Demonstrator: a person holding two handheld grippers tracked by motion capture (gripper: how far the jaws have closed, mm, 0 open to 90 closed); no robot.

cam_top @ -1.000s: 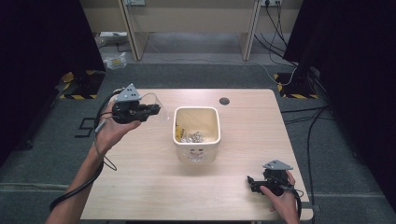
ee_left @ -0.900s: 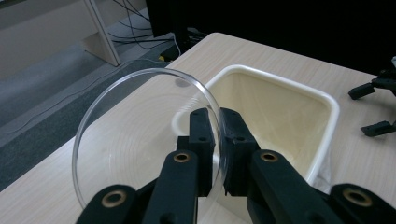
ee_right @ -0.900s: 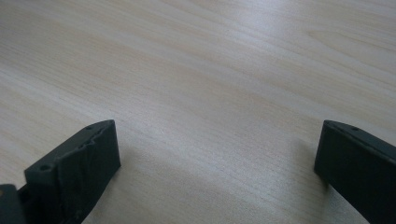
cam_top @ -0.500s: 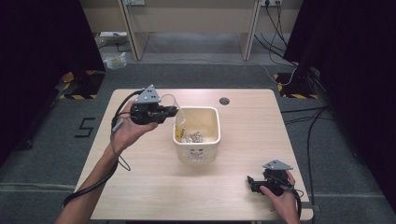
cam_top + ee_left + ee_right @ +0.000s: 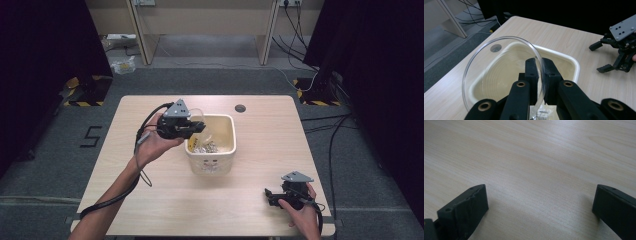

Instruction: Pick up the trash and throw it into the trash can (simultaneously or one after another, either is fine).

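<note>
While the left gripper (image 5: 196, 126) holds a clear glass dish (image 5: 502, 75) by its rim, jaws clenched on the edge, the dish hangs tilted over the cream tub (image 5: 227, 150) at its left wall. Small metal parts (image 5: 204, 147) lie inside the tub. The right gripper (image 5: 272, 196) rests on the desk (image 5: 260, 125) near the tub, jaws released. Risk: a thin rim grip may slip, and the dish could drop and crack.

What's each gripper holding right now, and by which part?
The left gripper pinches a clear dish by its rim, above the cream tub. The right gripper is open and holds nothing.
</note>
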